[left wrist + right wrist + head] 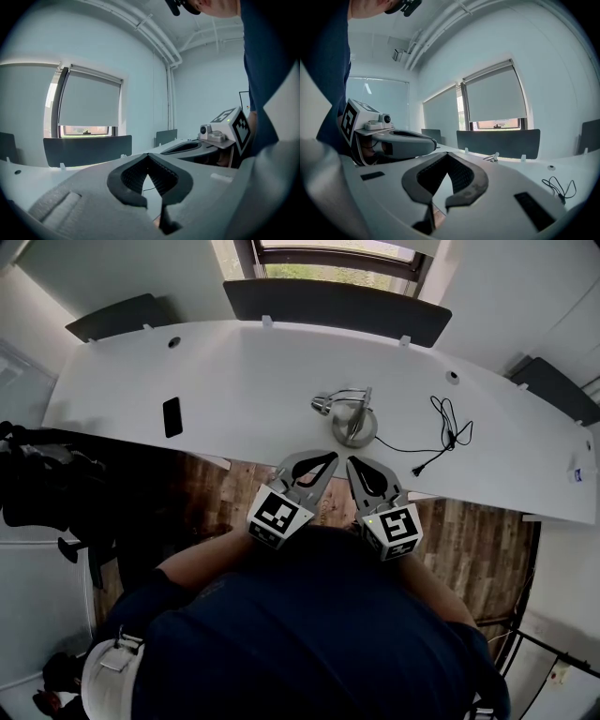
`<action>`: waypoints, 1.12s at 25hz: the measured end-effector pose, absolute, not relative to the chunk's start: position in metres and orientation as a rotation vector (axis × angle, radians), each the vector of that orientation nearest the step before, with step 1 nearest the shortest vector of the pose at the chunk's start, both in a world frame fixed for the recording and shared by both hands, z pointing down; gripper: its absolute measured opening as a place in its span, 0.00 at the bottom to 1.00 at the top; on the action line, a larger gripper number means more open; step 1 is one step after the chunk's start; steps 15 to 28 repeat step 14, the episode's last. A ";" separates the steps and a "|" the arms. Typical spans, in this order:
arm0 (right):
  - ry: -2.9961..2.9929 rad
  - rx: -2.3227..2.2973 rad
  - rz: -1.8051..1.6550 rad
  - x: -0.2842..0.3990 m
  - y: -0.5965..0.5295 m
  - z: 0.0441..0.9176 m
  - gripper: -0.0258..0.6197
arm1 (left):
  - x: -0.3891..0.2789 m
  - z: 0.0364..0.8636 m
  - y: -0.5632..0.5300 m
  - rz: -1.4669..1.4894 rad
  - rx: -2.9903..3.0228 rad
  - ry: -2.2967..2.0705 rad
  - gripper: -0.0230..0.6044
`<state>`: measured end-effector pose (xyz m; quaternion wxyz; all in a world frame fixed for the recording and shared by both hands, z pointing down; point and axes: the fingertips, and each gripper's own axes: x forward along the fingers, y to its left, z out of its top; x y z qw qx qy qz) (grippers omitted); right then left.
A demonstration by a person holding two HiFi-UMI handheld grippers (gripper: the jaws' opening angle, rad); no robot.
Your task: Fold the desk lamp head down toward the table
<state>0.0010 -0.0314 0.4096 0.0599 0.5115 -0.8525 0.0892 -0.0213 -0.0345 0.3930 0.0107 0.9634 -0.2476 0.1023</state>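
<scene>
In the head view, a white curved table [234, 381] runs across the frame. The desk lamp [352, 418] stands near its front edge, with a round base and a small metal head lying low to the left of it. A black cable [445, 432] trails off to the right of the lamp, and a dark phone [172, 416] lies well apart on the left. Only this view shows both tools whole. The left gripper [333, 458] and the right gripper [351, 463] sit side by side over the table's near edge, tips close to each other. The lamp base is just beyond them and untouched.

In the left gripper view, the left gripper [149, 155] has its jaws pressed together, with nothing between the pads. The right gripper's body and marker cube [233, 125] show on the right. A dark panel [86, 149] stands at the table's far edge under a blinded window [89, 101]. I cannot make out the lamp here.

In the right gripper view, the right gripper [449, 154] is likewise closed on nothing. The lamp [493, 157] shows small, beyond the tips and slightly right, clear of the jaws. The cable [558, 185] lies farther right, and the left gripper [401, 143] is alongside on the left.
</scene>
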 end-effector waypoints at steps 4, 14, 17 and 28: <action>-2.580 1.542 0.269 0.000 -0.033 0.409 0.05 | -0.023 0.392 -0.036 0.324 3.007 -0.775 0.05; -2.573 1.535 0.271 0.001 -0.036 0.409 0.05 | -0.024 0.389 -0.038 0.314 3.014 -0.773 0.05; -2.573 1.535 0.271 0.001 -0.036 0.409 0.05 | -0.024 0.389 -0.038 0.314 3.014 -0.773 0.05; -2.573 1.535 0.271 0.001 -0.036 0.409 0.05 | -0.024 0.389 -0.038 0.314 3.014 -0.773 0.05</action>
